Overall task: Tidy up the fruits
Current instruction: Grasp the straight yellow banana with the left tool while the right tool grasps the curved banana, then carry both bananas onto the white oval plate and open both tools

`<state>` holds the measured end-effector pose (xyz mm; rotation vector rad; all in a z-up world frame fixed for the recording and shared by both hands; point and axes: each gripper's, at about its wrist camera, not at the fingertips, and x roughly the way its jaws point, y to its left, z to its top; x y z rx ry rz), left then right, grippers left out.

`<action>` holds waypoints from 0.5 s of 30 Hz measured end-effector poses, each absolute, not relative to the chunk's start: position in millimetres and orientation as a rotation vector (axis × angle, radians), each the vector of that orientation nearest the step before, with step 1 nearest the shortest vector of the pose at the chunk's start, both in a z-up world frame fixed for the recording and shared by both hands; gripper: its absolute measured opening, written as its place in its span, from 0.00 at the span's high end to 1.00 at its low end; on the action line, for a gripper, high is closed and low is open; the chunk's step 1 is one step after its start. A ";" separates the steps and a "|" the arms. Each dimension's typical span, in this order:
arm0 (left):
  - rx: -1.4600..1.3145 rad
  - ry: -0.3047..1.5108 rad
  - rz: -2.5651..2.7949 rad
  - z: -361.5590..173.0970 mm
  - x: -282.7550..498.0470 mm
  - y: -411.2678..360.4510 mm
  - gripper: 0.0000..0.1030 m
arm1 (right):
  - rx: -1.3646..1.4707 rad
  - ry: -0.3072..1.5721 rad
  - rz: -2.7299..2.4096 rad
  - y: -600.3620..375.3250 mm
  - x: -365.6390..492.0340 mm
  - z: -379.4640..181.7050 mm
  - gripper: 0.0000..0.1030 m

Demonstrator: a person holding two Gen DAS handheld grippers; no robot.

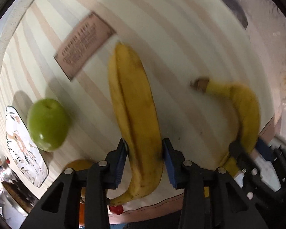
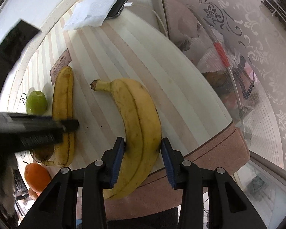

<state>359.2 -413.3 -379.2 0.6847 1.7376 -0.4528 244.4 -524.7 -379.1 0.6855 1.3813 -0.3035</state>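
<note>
Two speckled yellow bananas: left gripper (image 1: 145, 158) clamped one banana (image 1: 135, 114), right gripper (image 2: 143, 157) clamped the other banana (image 2: 137, 118). One green apple (image 2: 36, 102).

Two yellow bananas (image 2: 141, 126) (image 2: 63, 114) lie lengthwise side by side, green apple (image 2: 36, 102) left.

L tongs (image 1: 145, 148): jaws apart w/ blue pads (image 1: 122, 160) on both sides of a banana (image 1: 135, 114), pads touching or nearly touching the peel; can't tell if it's a firm grip. R tongs (image 2: 143, 150): same pose, pads (image 2: 117, 156) flanking the other banana (image 2: 139, 126). Both point fwd over the worktop (image 2: 143, 61), side by side.
</note>
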 end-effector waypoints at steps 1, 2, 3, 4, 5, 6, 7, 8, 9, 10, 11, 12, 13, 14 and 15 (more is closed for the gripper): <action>0.670 1.728 -0.446 -378.1 359.2 -412.3 0.67 | 0.678 1.380 -0.307 -523.9 244.7 -379.1 0.58; 0.646 1.726 -0.433 -376.0 359.4 -410.3 0.68 | 0.667 1.380 -0.308 -522.8 245.2 -379.0 0.59; 0.626 1.723 -0.429 -374.3 359.0 -408.5 0.68 | 0.669 1.375 -0.308 -522.5 244.0 -378.6 0.59; 0.602 1.720 -0.435 -372.6 357.1 -406.1 0.68 | 0.667 1.377 -0.305 -521.9 241.9 -378.3 0.59; 0.594 1.723 -0.440 -370.1 351.8 -403.5 0.69 | 0.653 1.388 -0.301 -520.4 240.9 -378.3 0.59; 0.594 1.730 -0.446 -371.1 347.2 -402.7 0.68 | 0.637 1.398 -0.298 -519.3 238.3 -377.7 0.59; 0.603 1.737 -0.456 -374.4 345.1 -401.4 0.68 | 0.629 1.402 -0.298 -519.3 236.1 -377.4 0.59; 0.628 1.721 -0.468 -374.9 343.5 -402.4 0.67 | 0.618 1.409 -0.294 -518.8 234.8 -377.8 0.59; 0.637 1.710 -0.469 -377.0 344.7 -404.2 0.67 | 0.615 1.409 -0.290 -519.0 234.4 -378.0 0.59; 0.637 1.713 -0.465 -376.3 347.0 -406.4 0.67 | 0.629 1.409 -0.296 -520.4 233.9 -379.0 0.59; 0.624 1.724 -0.460 -375.8 354.3 -405.4 0.67 | 0.640 1.407 -0.303 -521.5 233.4 -379.4 0.59; 0.606 1.728 -0.459 -375.2 353.2 -409.1 0.67 | 0.627 1.412 -0.308 -520.3 235.6 -379.4 0.58; 0.569 1.727 -0.455 -374.3 356.8 -406.6 0.68 | 0.605 1.417 -0.311 -518.0 238.4 -379.0 0.55; 0.549 1.728 -0.446 -373.3 355.4 -404.7 0.69 | 0.583 1.415 -0.313 -515.4 241.3 -378.4 0.54; 0.543 1.726 -0.444 -371.2 359.1 -402.3 0.69 | 0.573 1.409 -0.317 -513.2 243.4 -378.2 0.52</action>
